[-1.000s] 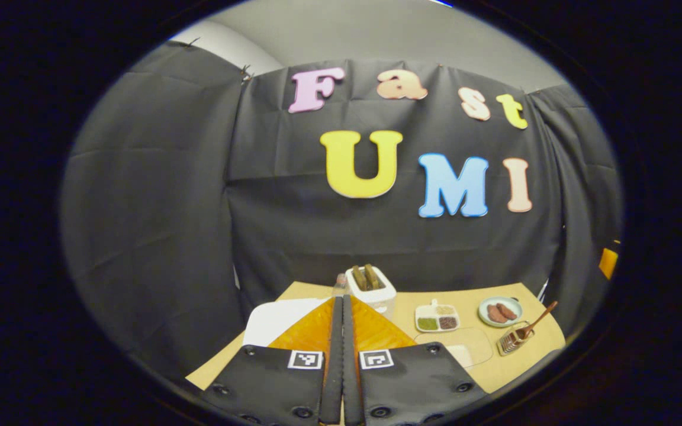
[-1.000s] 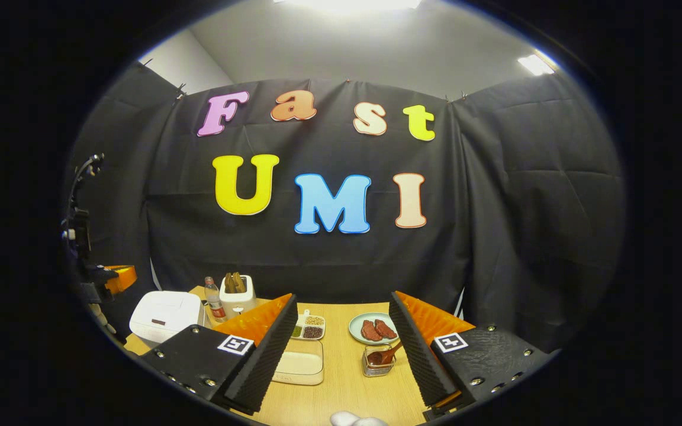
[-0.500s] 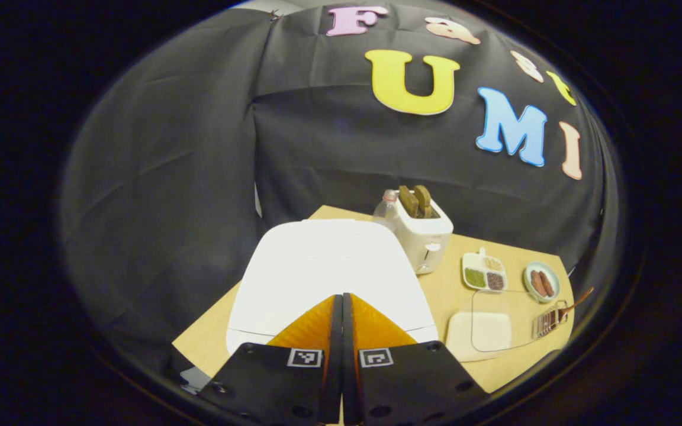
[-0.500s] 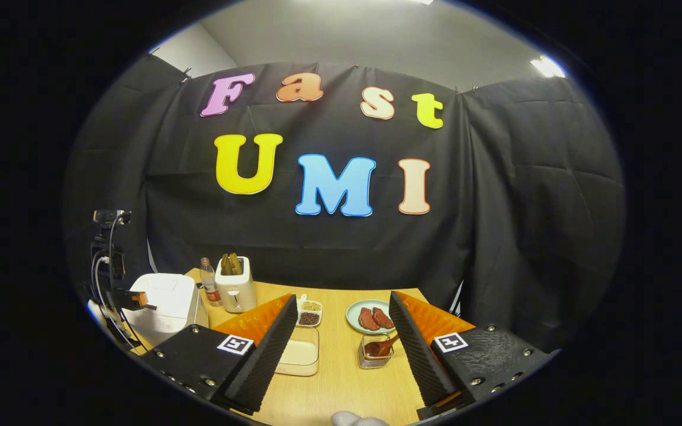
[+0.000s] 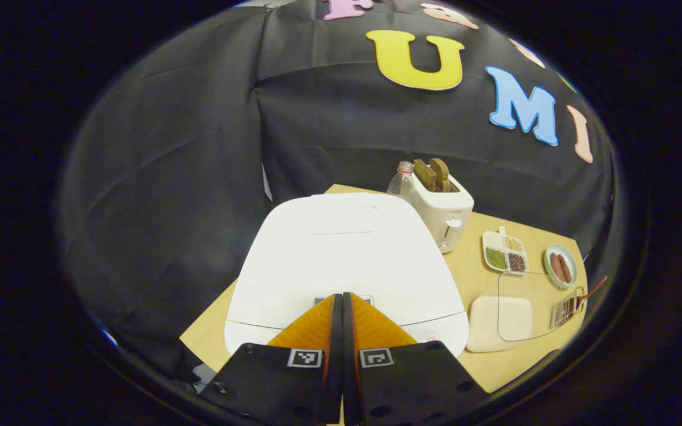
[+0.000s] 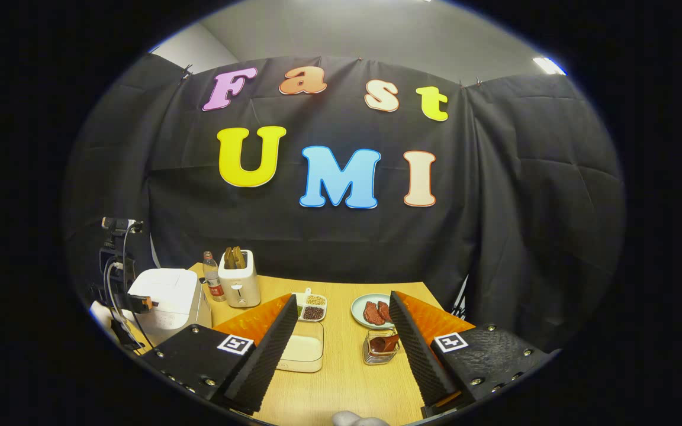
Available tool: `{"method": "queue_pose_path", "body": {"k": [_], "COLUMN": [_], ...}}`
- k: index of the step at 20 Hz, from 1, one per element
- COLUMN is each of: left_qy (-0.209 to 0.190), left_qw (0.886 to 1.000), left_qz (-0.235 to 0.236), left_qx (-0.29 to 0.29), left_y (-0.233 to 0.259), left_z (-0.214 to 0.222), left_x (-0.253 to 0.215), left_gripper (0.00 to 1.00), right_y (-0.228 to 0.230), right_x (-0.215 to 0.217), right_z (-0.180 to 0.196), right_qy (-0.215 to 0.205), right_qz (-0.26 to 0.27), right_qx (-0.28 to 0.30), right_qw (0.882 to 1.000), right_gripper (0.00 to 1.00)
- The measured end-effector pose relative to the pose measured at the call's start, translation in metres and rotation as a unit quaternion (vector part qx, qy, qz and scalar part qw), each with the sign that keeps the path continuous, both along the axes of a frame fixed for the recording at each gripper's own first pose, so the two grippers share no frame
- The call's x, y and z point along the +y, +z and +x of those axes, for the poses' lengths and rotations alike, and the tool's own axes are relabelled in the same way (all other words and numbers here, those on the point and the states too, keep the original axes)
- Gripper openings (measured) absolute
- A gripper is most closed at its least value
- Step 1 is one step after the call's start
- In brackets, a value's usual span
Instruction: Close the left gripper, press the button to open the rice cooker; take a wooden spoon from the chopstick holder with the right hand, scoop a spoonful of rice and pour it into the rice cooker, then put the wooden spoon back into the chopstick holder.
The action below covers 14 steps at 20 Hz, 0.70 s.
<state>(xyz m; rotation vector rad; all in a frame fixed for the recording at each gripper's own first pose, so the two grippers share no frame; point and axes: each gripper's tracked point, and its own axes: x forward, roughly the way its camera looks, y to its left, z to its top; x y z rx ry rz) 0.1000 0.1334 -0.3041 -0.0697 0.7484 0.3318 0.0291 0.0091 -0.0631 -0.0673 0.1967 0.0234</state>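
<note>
A white rice cooker (image 5: pixel 347 254) with its lid down sits at the table's left; in the left gripper view my left gripper (image 5: pixel 342 299) is shut, its tips right over the cooker's front panel. In the right gripper view the cooker (image 6: pixel 166 296) stands at far left with the left gripper (image 6: pixel 142 303) hovering at its front. My right gripper (image 6: pixel 341 322) hangs open above the table. The wire chopstick holder (image 6: pixel 380 347) with the wooden spoon (image 6: pixel 383 343) stands between its fingers, farther off, and appears again as holder (image 5: pixel 567 307) and spoon (image 5: pixel 593 290). A clear box of rice (image 6: pixel 301 353) lies left of the holder.
A white toaster (image 6: pixel 238 284) with toast and a plastic bottle (image 6: pixel 212 284) stand behind the cooker. A divided dish of grains (image 6: pixel 311 307) and a plate of meat (image 6: pixel 370 310) sit mid-table. The wooden table (image 6: pixel 347 378) has bare room near its front edge.
The left gripper has tipped down and closed in on the rice cooker, which now looms larger under its shut tips. The right gripper has drifted slightly and stays open.
</note>
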Motion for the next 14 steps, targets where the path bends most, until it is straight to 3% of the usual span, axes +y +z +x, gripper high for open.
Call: {"method": "queue_pose_path", "body": {"k": [9,12,14], "left_qy": [-0.002,0.001,0.005], "left_qw": [0.999,1.000,0.997], "left_qz": [-0.028,-0.011,0.027], "left_qx": [0.047,0.012,-0.075], "left_y": [-0.001,0.014,0.057], "left_z": [0.003,0.010,0.027], "left_x": [0.001,0.004,0.011], "left_gripper": [0.09,0.09,0.09], "right_y": [-0.010,-0.012,-0.009], "right_x": [0.002,-0.003,-0.003], "right_z": [0.002,0.003,0.004], "right_qy": [0.002,-0.005,-0.005], "right_qz": [0.020,0.012,0.014], "right_qx": [0.008,0.008,0.001], "right_qw": [1.000,1.000,1.000], "right_gripper": [0.95,0.95,0.95]}}
